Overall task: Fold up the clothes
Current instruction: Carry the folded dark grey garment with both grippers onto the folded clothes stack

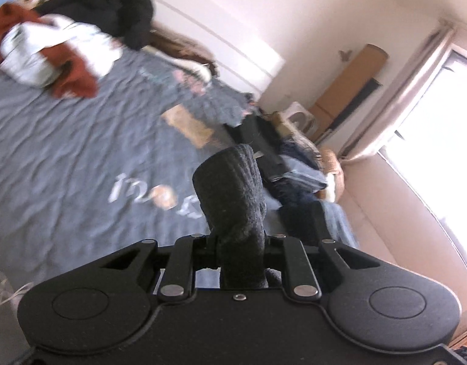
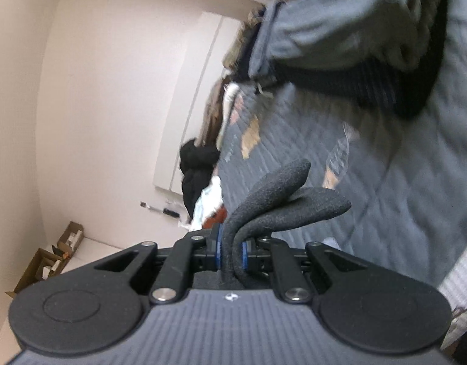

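Your left gripper (image 1: 238, 243) is clamped on a dark knitted piece of clothing (image 1: 233, 194). It rises out of the narrow jaws as a thick wad at the centre of the left wrist view, so the grip bites on bunched cloth, likely a hem or cuff.

Your right gripper (image 2: 232, 251) is closed the same way: in the right wrist view, two dark flaps of the garment (image 2: 282, 194) fan out from between the blue-edged pads toward the centre right of the frame. With both hands pinching cloth and the bed well below them, you seem to be holding the piece up in the air to let it hang open before laying it flat. I cannot tell whether both grips are on one garment, though the cloth looks alike.

The grey bedspread (image 1: 66, 140) fills the left half of the left view and offers a wide bare patch for folding. A heap of unfolded clothes (image 1: 50, 51), white, rust and black, sits at the upper left, out of the working area. A darker pile of clothing (image 1: 294, 164) lies at centre right by the window (image 1: 440, 140), possibly the finished stack. In the right view a grey garment (image 2: 324, 30) hangs across the upper right.
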Demonstrator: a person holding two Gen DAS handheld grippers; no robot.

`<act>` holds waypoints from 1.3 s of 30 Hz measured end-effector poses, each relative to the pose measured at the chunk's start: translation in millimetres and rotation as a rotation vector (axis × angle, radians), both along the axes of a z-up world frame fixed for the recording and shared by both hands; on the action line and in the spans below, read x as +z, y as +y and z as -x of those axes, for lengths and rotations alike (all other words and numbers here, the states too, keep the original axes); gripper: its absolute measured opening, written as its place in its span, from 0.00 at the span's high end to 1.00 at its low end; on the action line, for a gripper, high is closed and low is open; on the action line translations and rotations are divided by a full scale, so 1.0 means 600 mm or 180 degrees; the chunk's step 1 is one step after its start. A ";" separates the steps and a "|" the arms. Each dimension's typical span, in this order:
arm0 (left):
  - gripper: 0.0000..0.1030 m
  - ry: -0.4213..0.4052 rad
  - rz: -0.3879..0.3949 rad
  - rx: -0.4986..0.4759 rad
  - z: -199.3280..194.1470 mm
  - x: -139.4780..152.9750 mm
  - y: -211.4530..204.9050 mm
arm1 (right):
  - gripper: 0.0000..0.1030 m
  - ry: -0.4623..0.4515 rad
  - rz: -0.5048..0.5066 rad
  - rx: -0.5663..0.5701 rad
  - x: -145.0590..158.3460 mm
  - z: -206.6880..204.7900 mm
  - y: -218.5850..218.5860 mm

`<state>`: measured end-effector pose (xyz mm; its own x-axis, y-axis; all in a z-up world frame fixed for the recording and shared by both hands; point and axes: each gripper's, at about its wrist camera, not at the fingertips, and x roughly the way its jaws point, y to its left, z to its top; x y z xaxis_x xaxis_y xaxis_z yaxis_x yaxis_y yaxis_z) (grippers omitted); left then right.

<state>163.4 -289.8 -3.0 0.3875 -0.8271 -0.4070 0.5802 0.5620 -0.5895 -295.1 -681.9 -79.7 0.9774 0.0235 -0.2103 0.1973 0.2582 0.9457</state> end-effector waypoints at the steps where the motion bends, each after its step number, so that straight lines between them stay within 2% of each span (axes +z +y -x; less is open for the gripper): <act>1: 0.82 -0.0044 0.0005 -0.0052 0.002 0.015 -0.026 | 0.89 -0.0040 0.0021 -0.0036 0.013 0.009 -0.012; 5: 0.82 -0.0223 -0.0021 -0.0336 0.004 0.063 -0.155 | 0.89 -0.0169 0.0180 -0.0256 0.066 0.053 -0.065; 9: 0.82 -0.0342 -0.0040 -0.0671 0.005 0.100 -0.326 | 0.89 -0.0276 0.0288 -0.0570 0.096 0.096 -0.120; 14: 0.82 -0.0494 -0.0026 -0.1116 0.010 0.134 -0.548 | 0.89 -0.0245 0.0359 -0.0949 0.104 0.136 -0.203; 19: 0.82 -0.0704 0.0038 -0.1512 0.005 0.149 -0.738 | 0.89 -0.0257 0.0419 -0.1253 0.079 0.149 -0.272; 22: 0.82 -0.0764 -0.0022 -0.1601 -0.010 0.130 -0.836 | 0.89 -0.0238 0.0315 -0.1344 0.033 0.132 -0.310; 24: 0.82 -0.0765 -0.0145 -0.1579 -0.024 0.099 -0.891 | 0.89 -0.0159 0.0196 -0.1352 -0.008 0.107 -0.324; 27: 0.82 -0.0732 -0.0453 -0.1445 -0.054 0.025 -0.970 | 0.92 0.0035 0.0036 -0.1349 -0.076 0.063 -0.340; 28: 0.81 -0.0723 -0.0633 -0.1378 -0.064 -0.008 -0.995 | 0.98 0.0123 0.0031 -0.1353 -0.096 0.047 -0.340; 30: 0.79 -0.0750 -0.1044 -0.1236 -0.074 -0.070 -1.025 | 0.99 0.0344 0.0027 -0.1364 -0.130 0.023 -0.346; 32: 0.69 -0.0783 -0.1395 -0.1102 -0.083 -0.126 -1.045 | 0.99 0.0440 0.0002 -0.1334 -0.150 0.013 -0.353; 35: 0.56 -0.0669 -0.1236 -0.1052 -0.113 -0.136 -1.008 | 0.96 0.0472 0.0199 -0.1280 -0.144 0.013 -0.356; 37: 0.36 -0.0665 -0.1172 -0.0959 -0.129 -0.125 -0.969 | 0.95 0.0421 0.0295 -0.1260 -0.132 0.020 -0.360; 39: 0.31 -0.0726 -0.1148 -0.0851 -0.137 -0.107 -0.929 | 0.94 0.0322 0.0404 -0.1268 -0.120 0.030 -0.362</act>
<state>245.8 -847.2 -67.2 0.2937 -0.7320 -0.6148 0.8231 0.5207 -0.2266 -313.1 -899.1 -151.6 0.8791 -0.3840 -0.2824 0.3952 0.2561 0.8821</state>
